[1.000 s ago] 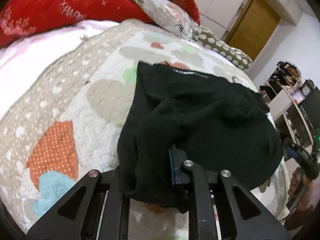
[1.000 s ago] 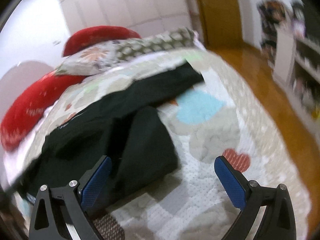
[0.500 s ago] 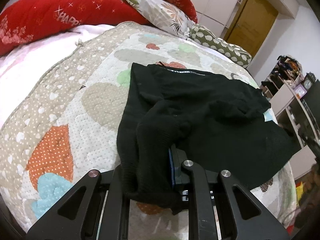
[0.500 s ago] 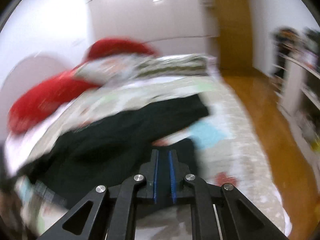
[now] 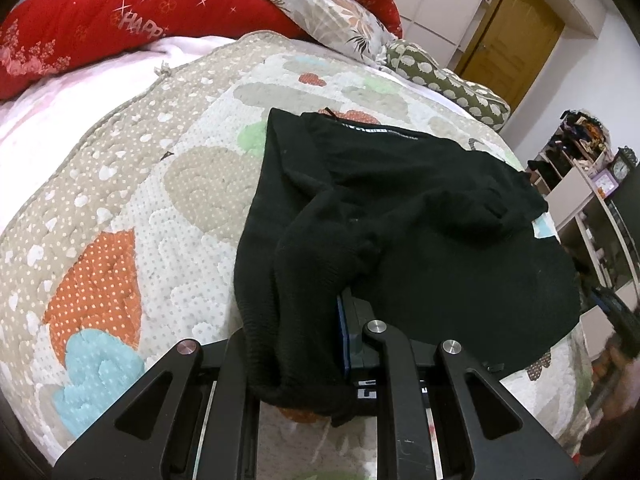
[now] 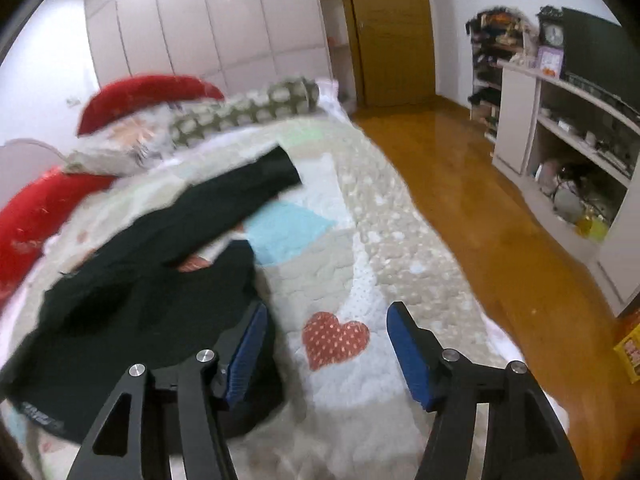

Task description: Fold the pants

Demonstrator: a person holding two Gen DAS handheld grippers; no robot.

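Note:
Black pants (image 5: 420, 232) lie crumpled on a patterned quilt (image 5: 140, 208), waistband toward the pillows. My left gripper (image 5: 340, 332) is shut on a bunched fold of the pants at the near edge, and the cloth drapes over its fingers. In the right wrist view the pants (image 6: 152, 280) lie at the left, one leg stretching toward the pillows. My right gripper (image 6: 324, 354) is open and empty over the quilt (image 6: 380, 260), its left blue pad (image 6: 246, 356) beside the pants' edge.
Red pillows (image 5: 92, 24), a floral pillow (image 5: 332, 16) and a spotted bolster (image 5: 444, 80) line the head of the bed. A wooden floor (image 6: 500, 208), white shelves (image 6: 568, 120) and a wooden door (image 6: 388, 28) lie to the right of the bed.
My right gripper, open a second ago, was shut half a second ago and has now opened and drawn back to the right of the pants. My left gripper keeps its hold.

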